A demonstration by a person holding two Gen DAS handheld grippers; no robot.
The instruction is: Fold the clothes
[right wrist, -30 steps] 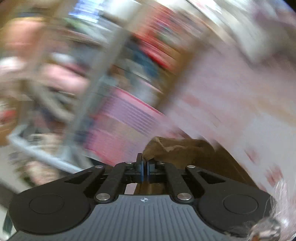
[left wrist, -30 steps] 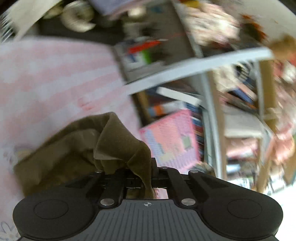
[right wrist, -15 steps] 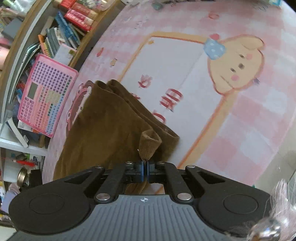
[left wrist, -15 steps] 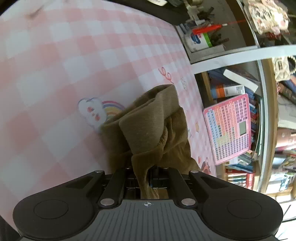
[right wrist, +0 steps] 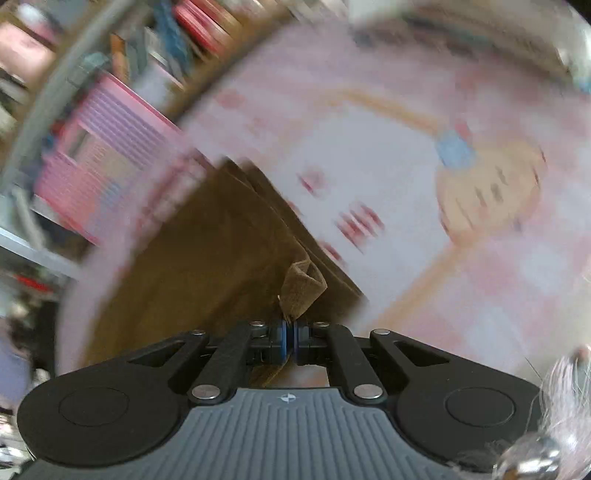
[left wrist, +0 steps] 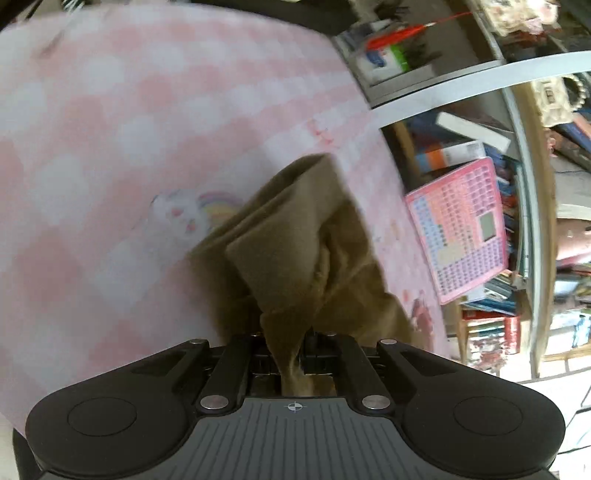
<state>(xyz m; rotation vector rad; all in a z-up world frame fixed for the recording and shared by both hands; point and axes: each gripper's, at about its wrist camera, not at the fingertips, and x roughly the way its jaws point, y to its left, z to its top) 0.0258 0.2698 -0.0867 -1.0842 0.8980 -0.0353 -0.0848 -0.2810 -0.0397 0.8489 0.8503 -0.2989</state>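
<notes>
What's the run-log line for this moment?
step: folding | left gripper: shut on brown garment | right gripper: shut on brown garment edge | garment: bunched on pink checked cloth

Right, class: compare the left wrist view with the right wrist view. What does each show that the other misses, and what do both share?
Only the left wrist view: a rainbow print and a red pen. Only the right wrist view: a cartoon dog print. Both: the brown garment on the pink checked cloth, pinched by each shut gripper, left gripper, right gripper, and the pink toy keyboard.
</notes>
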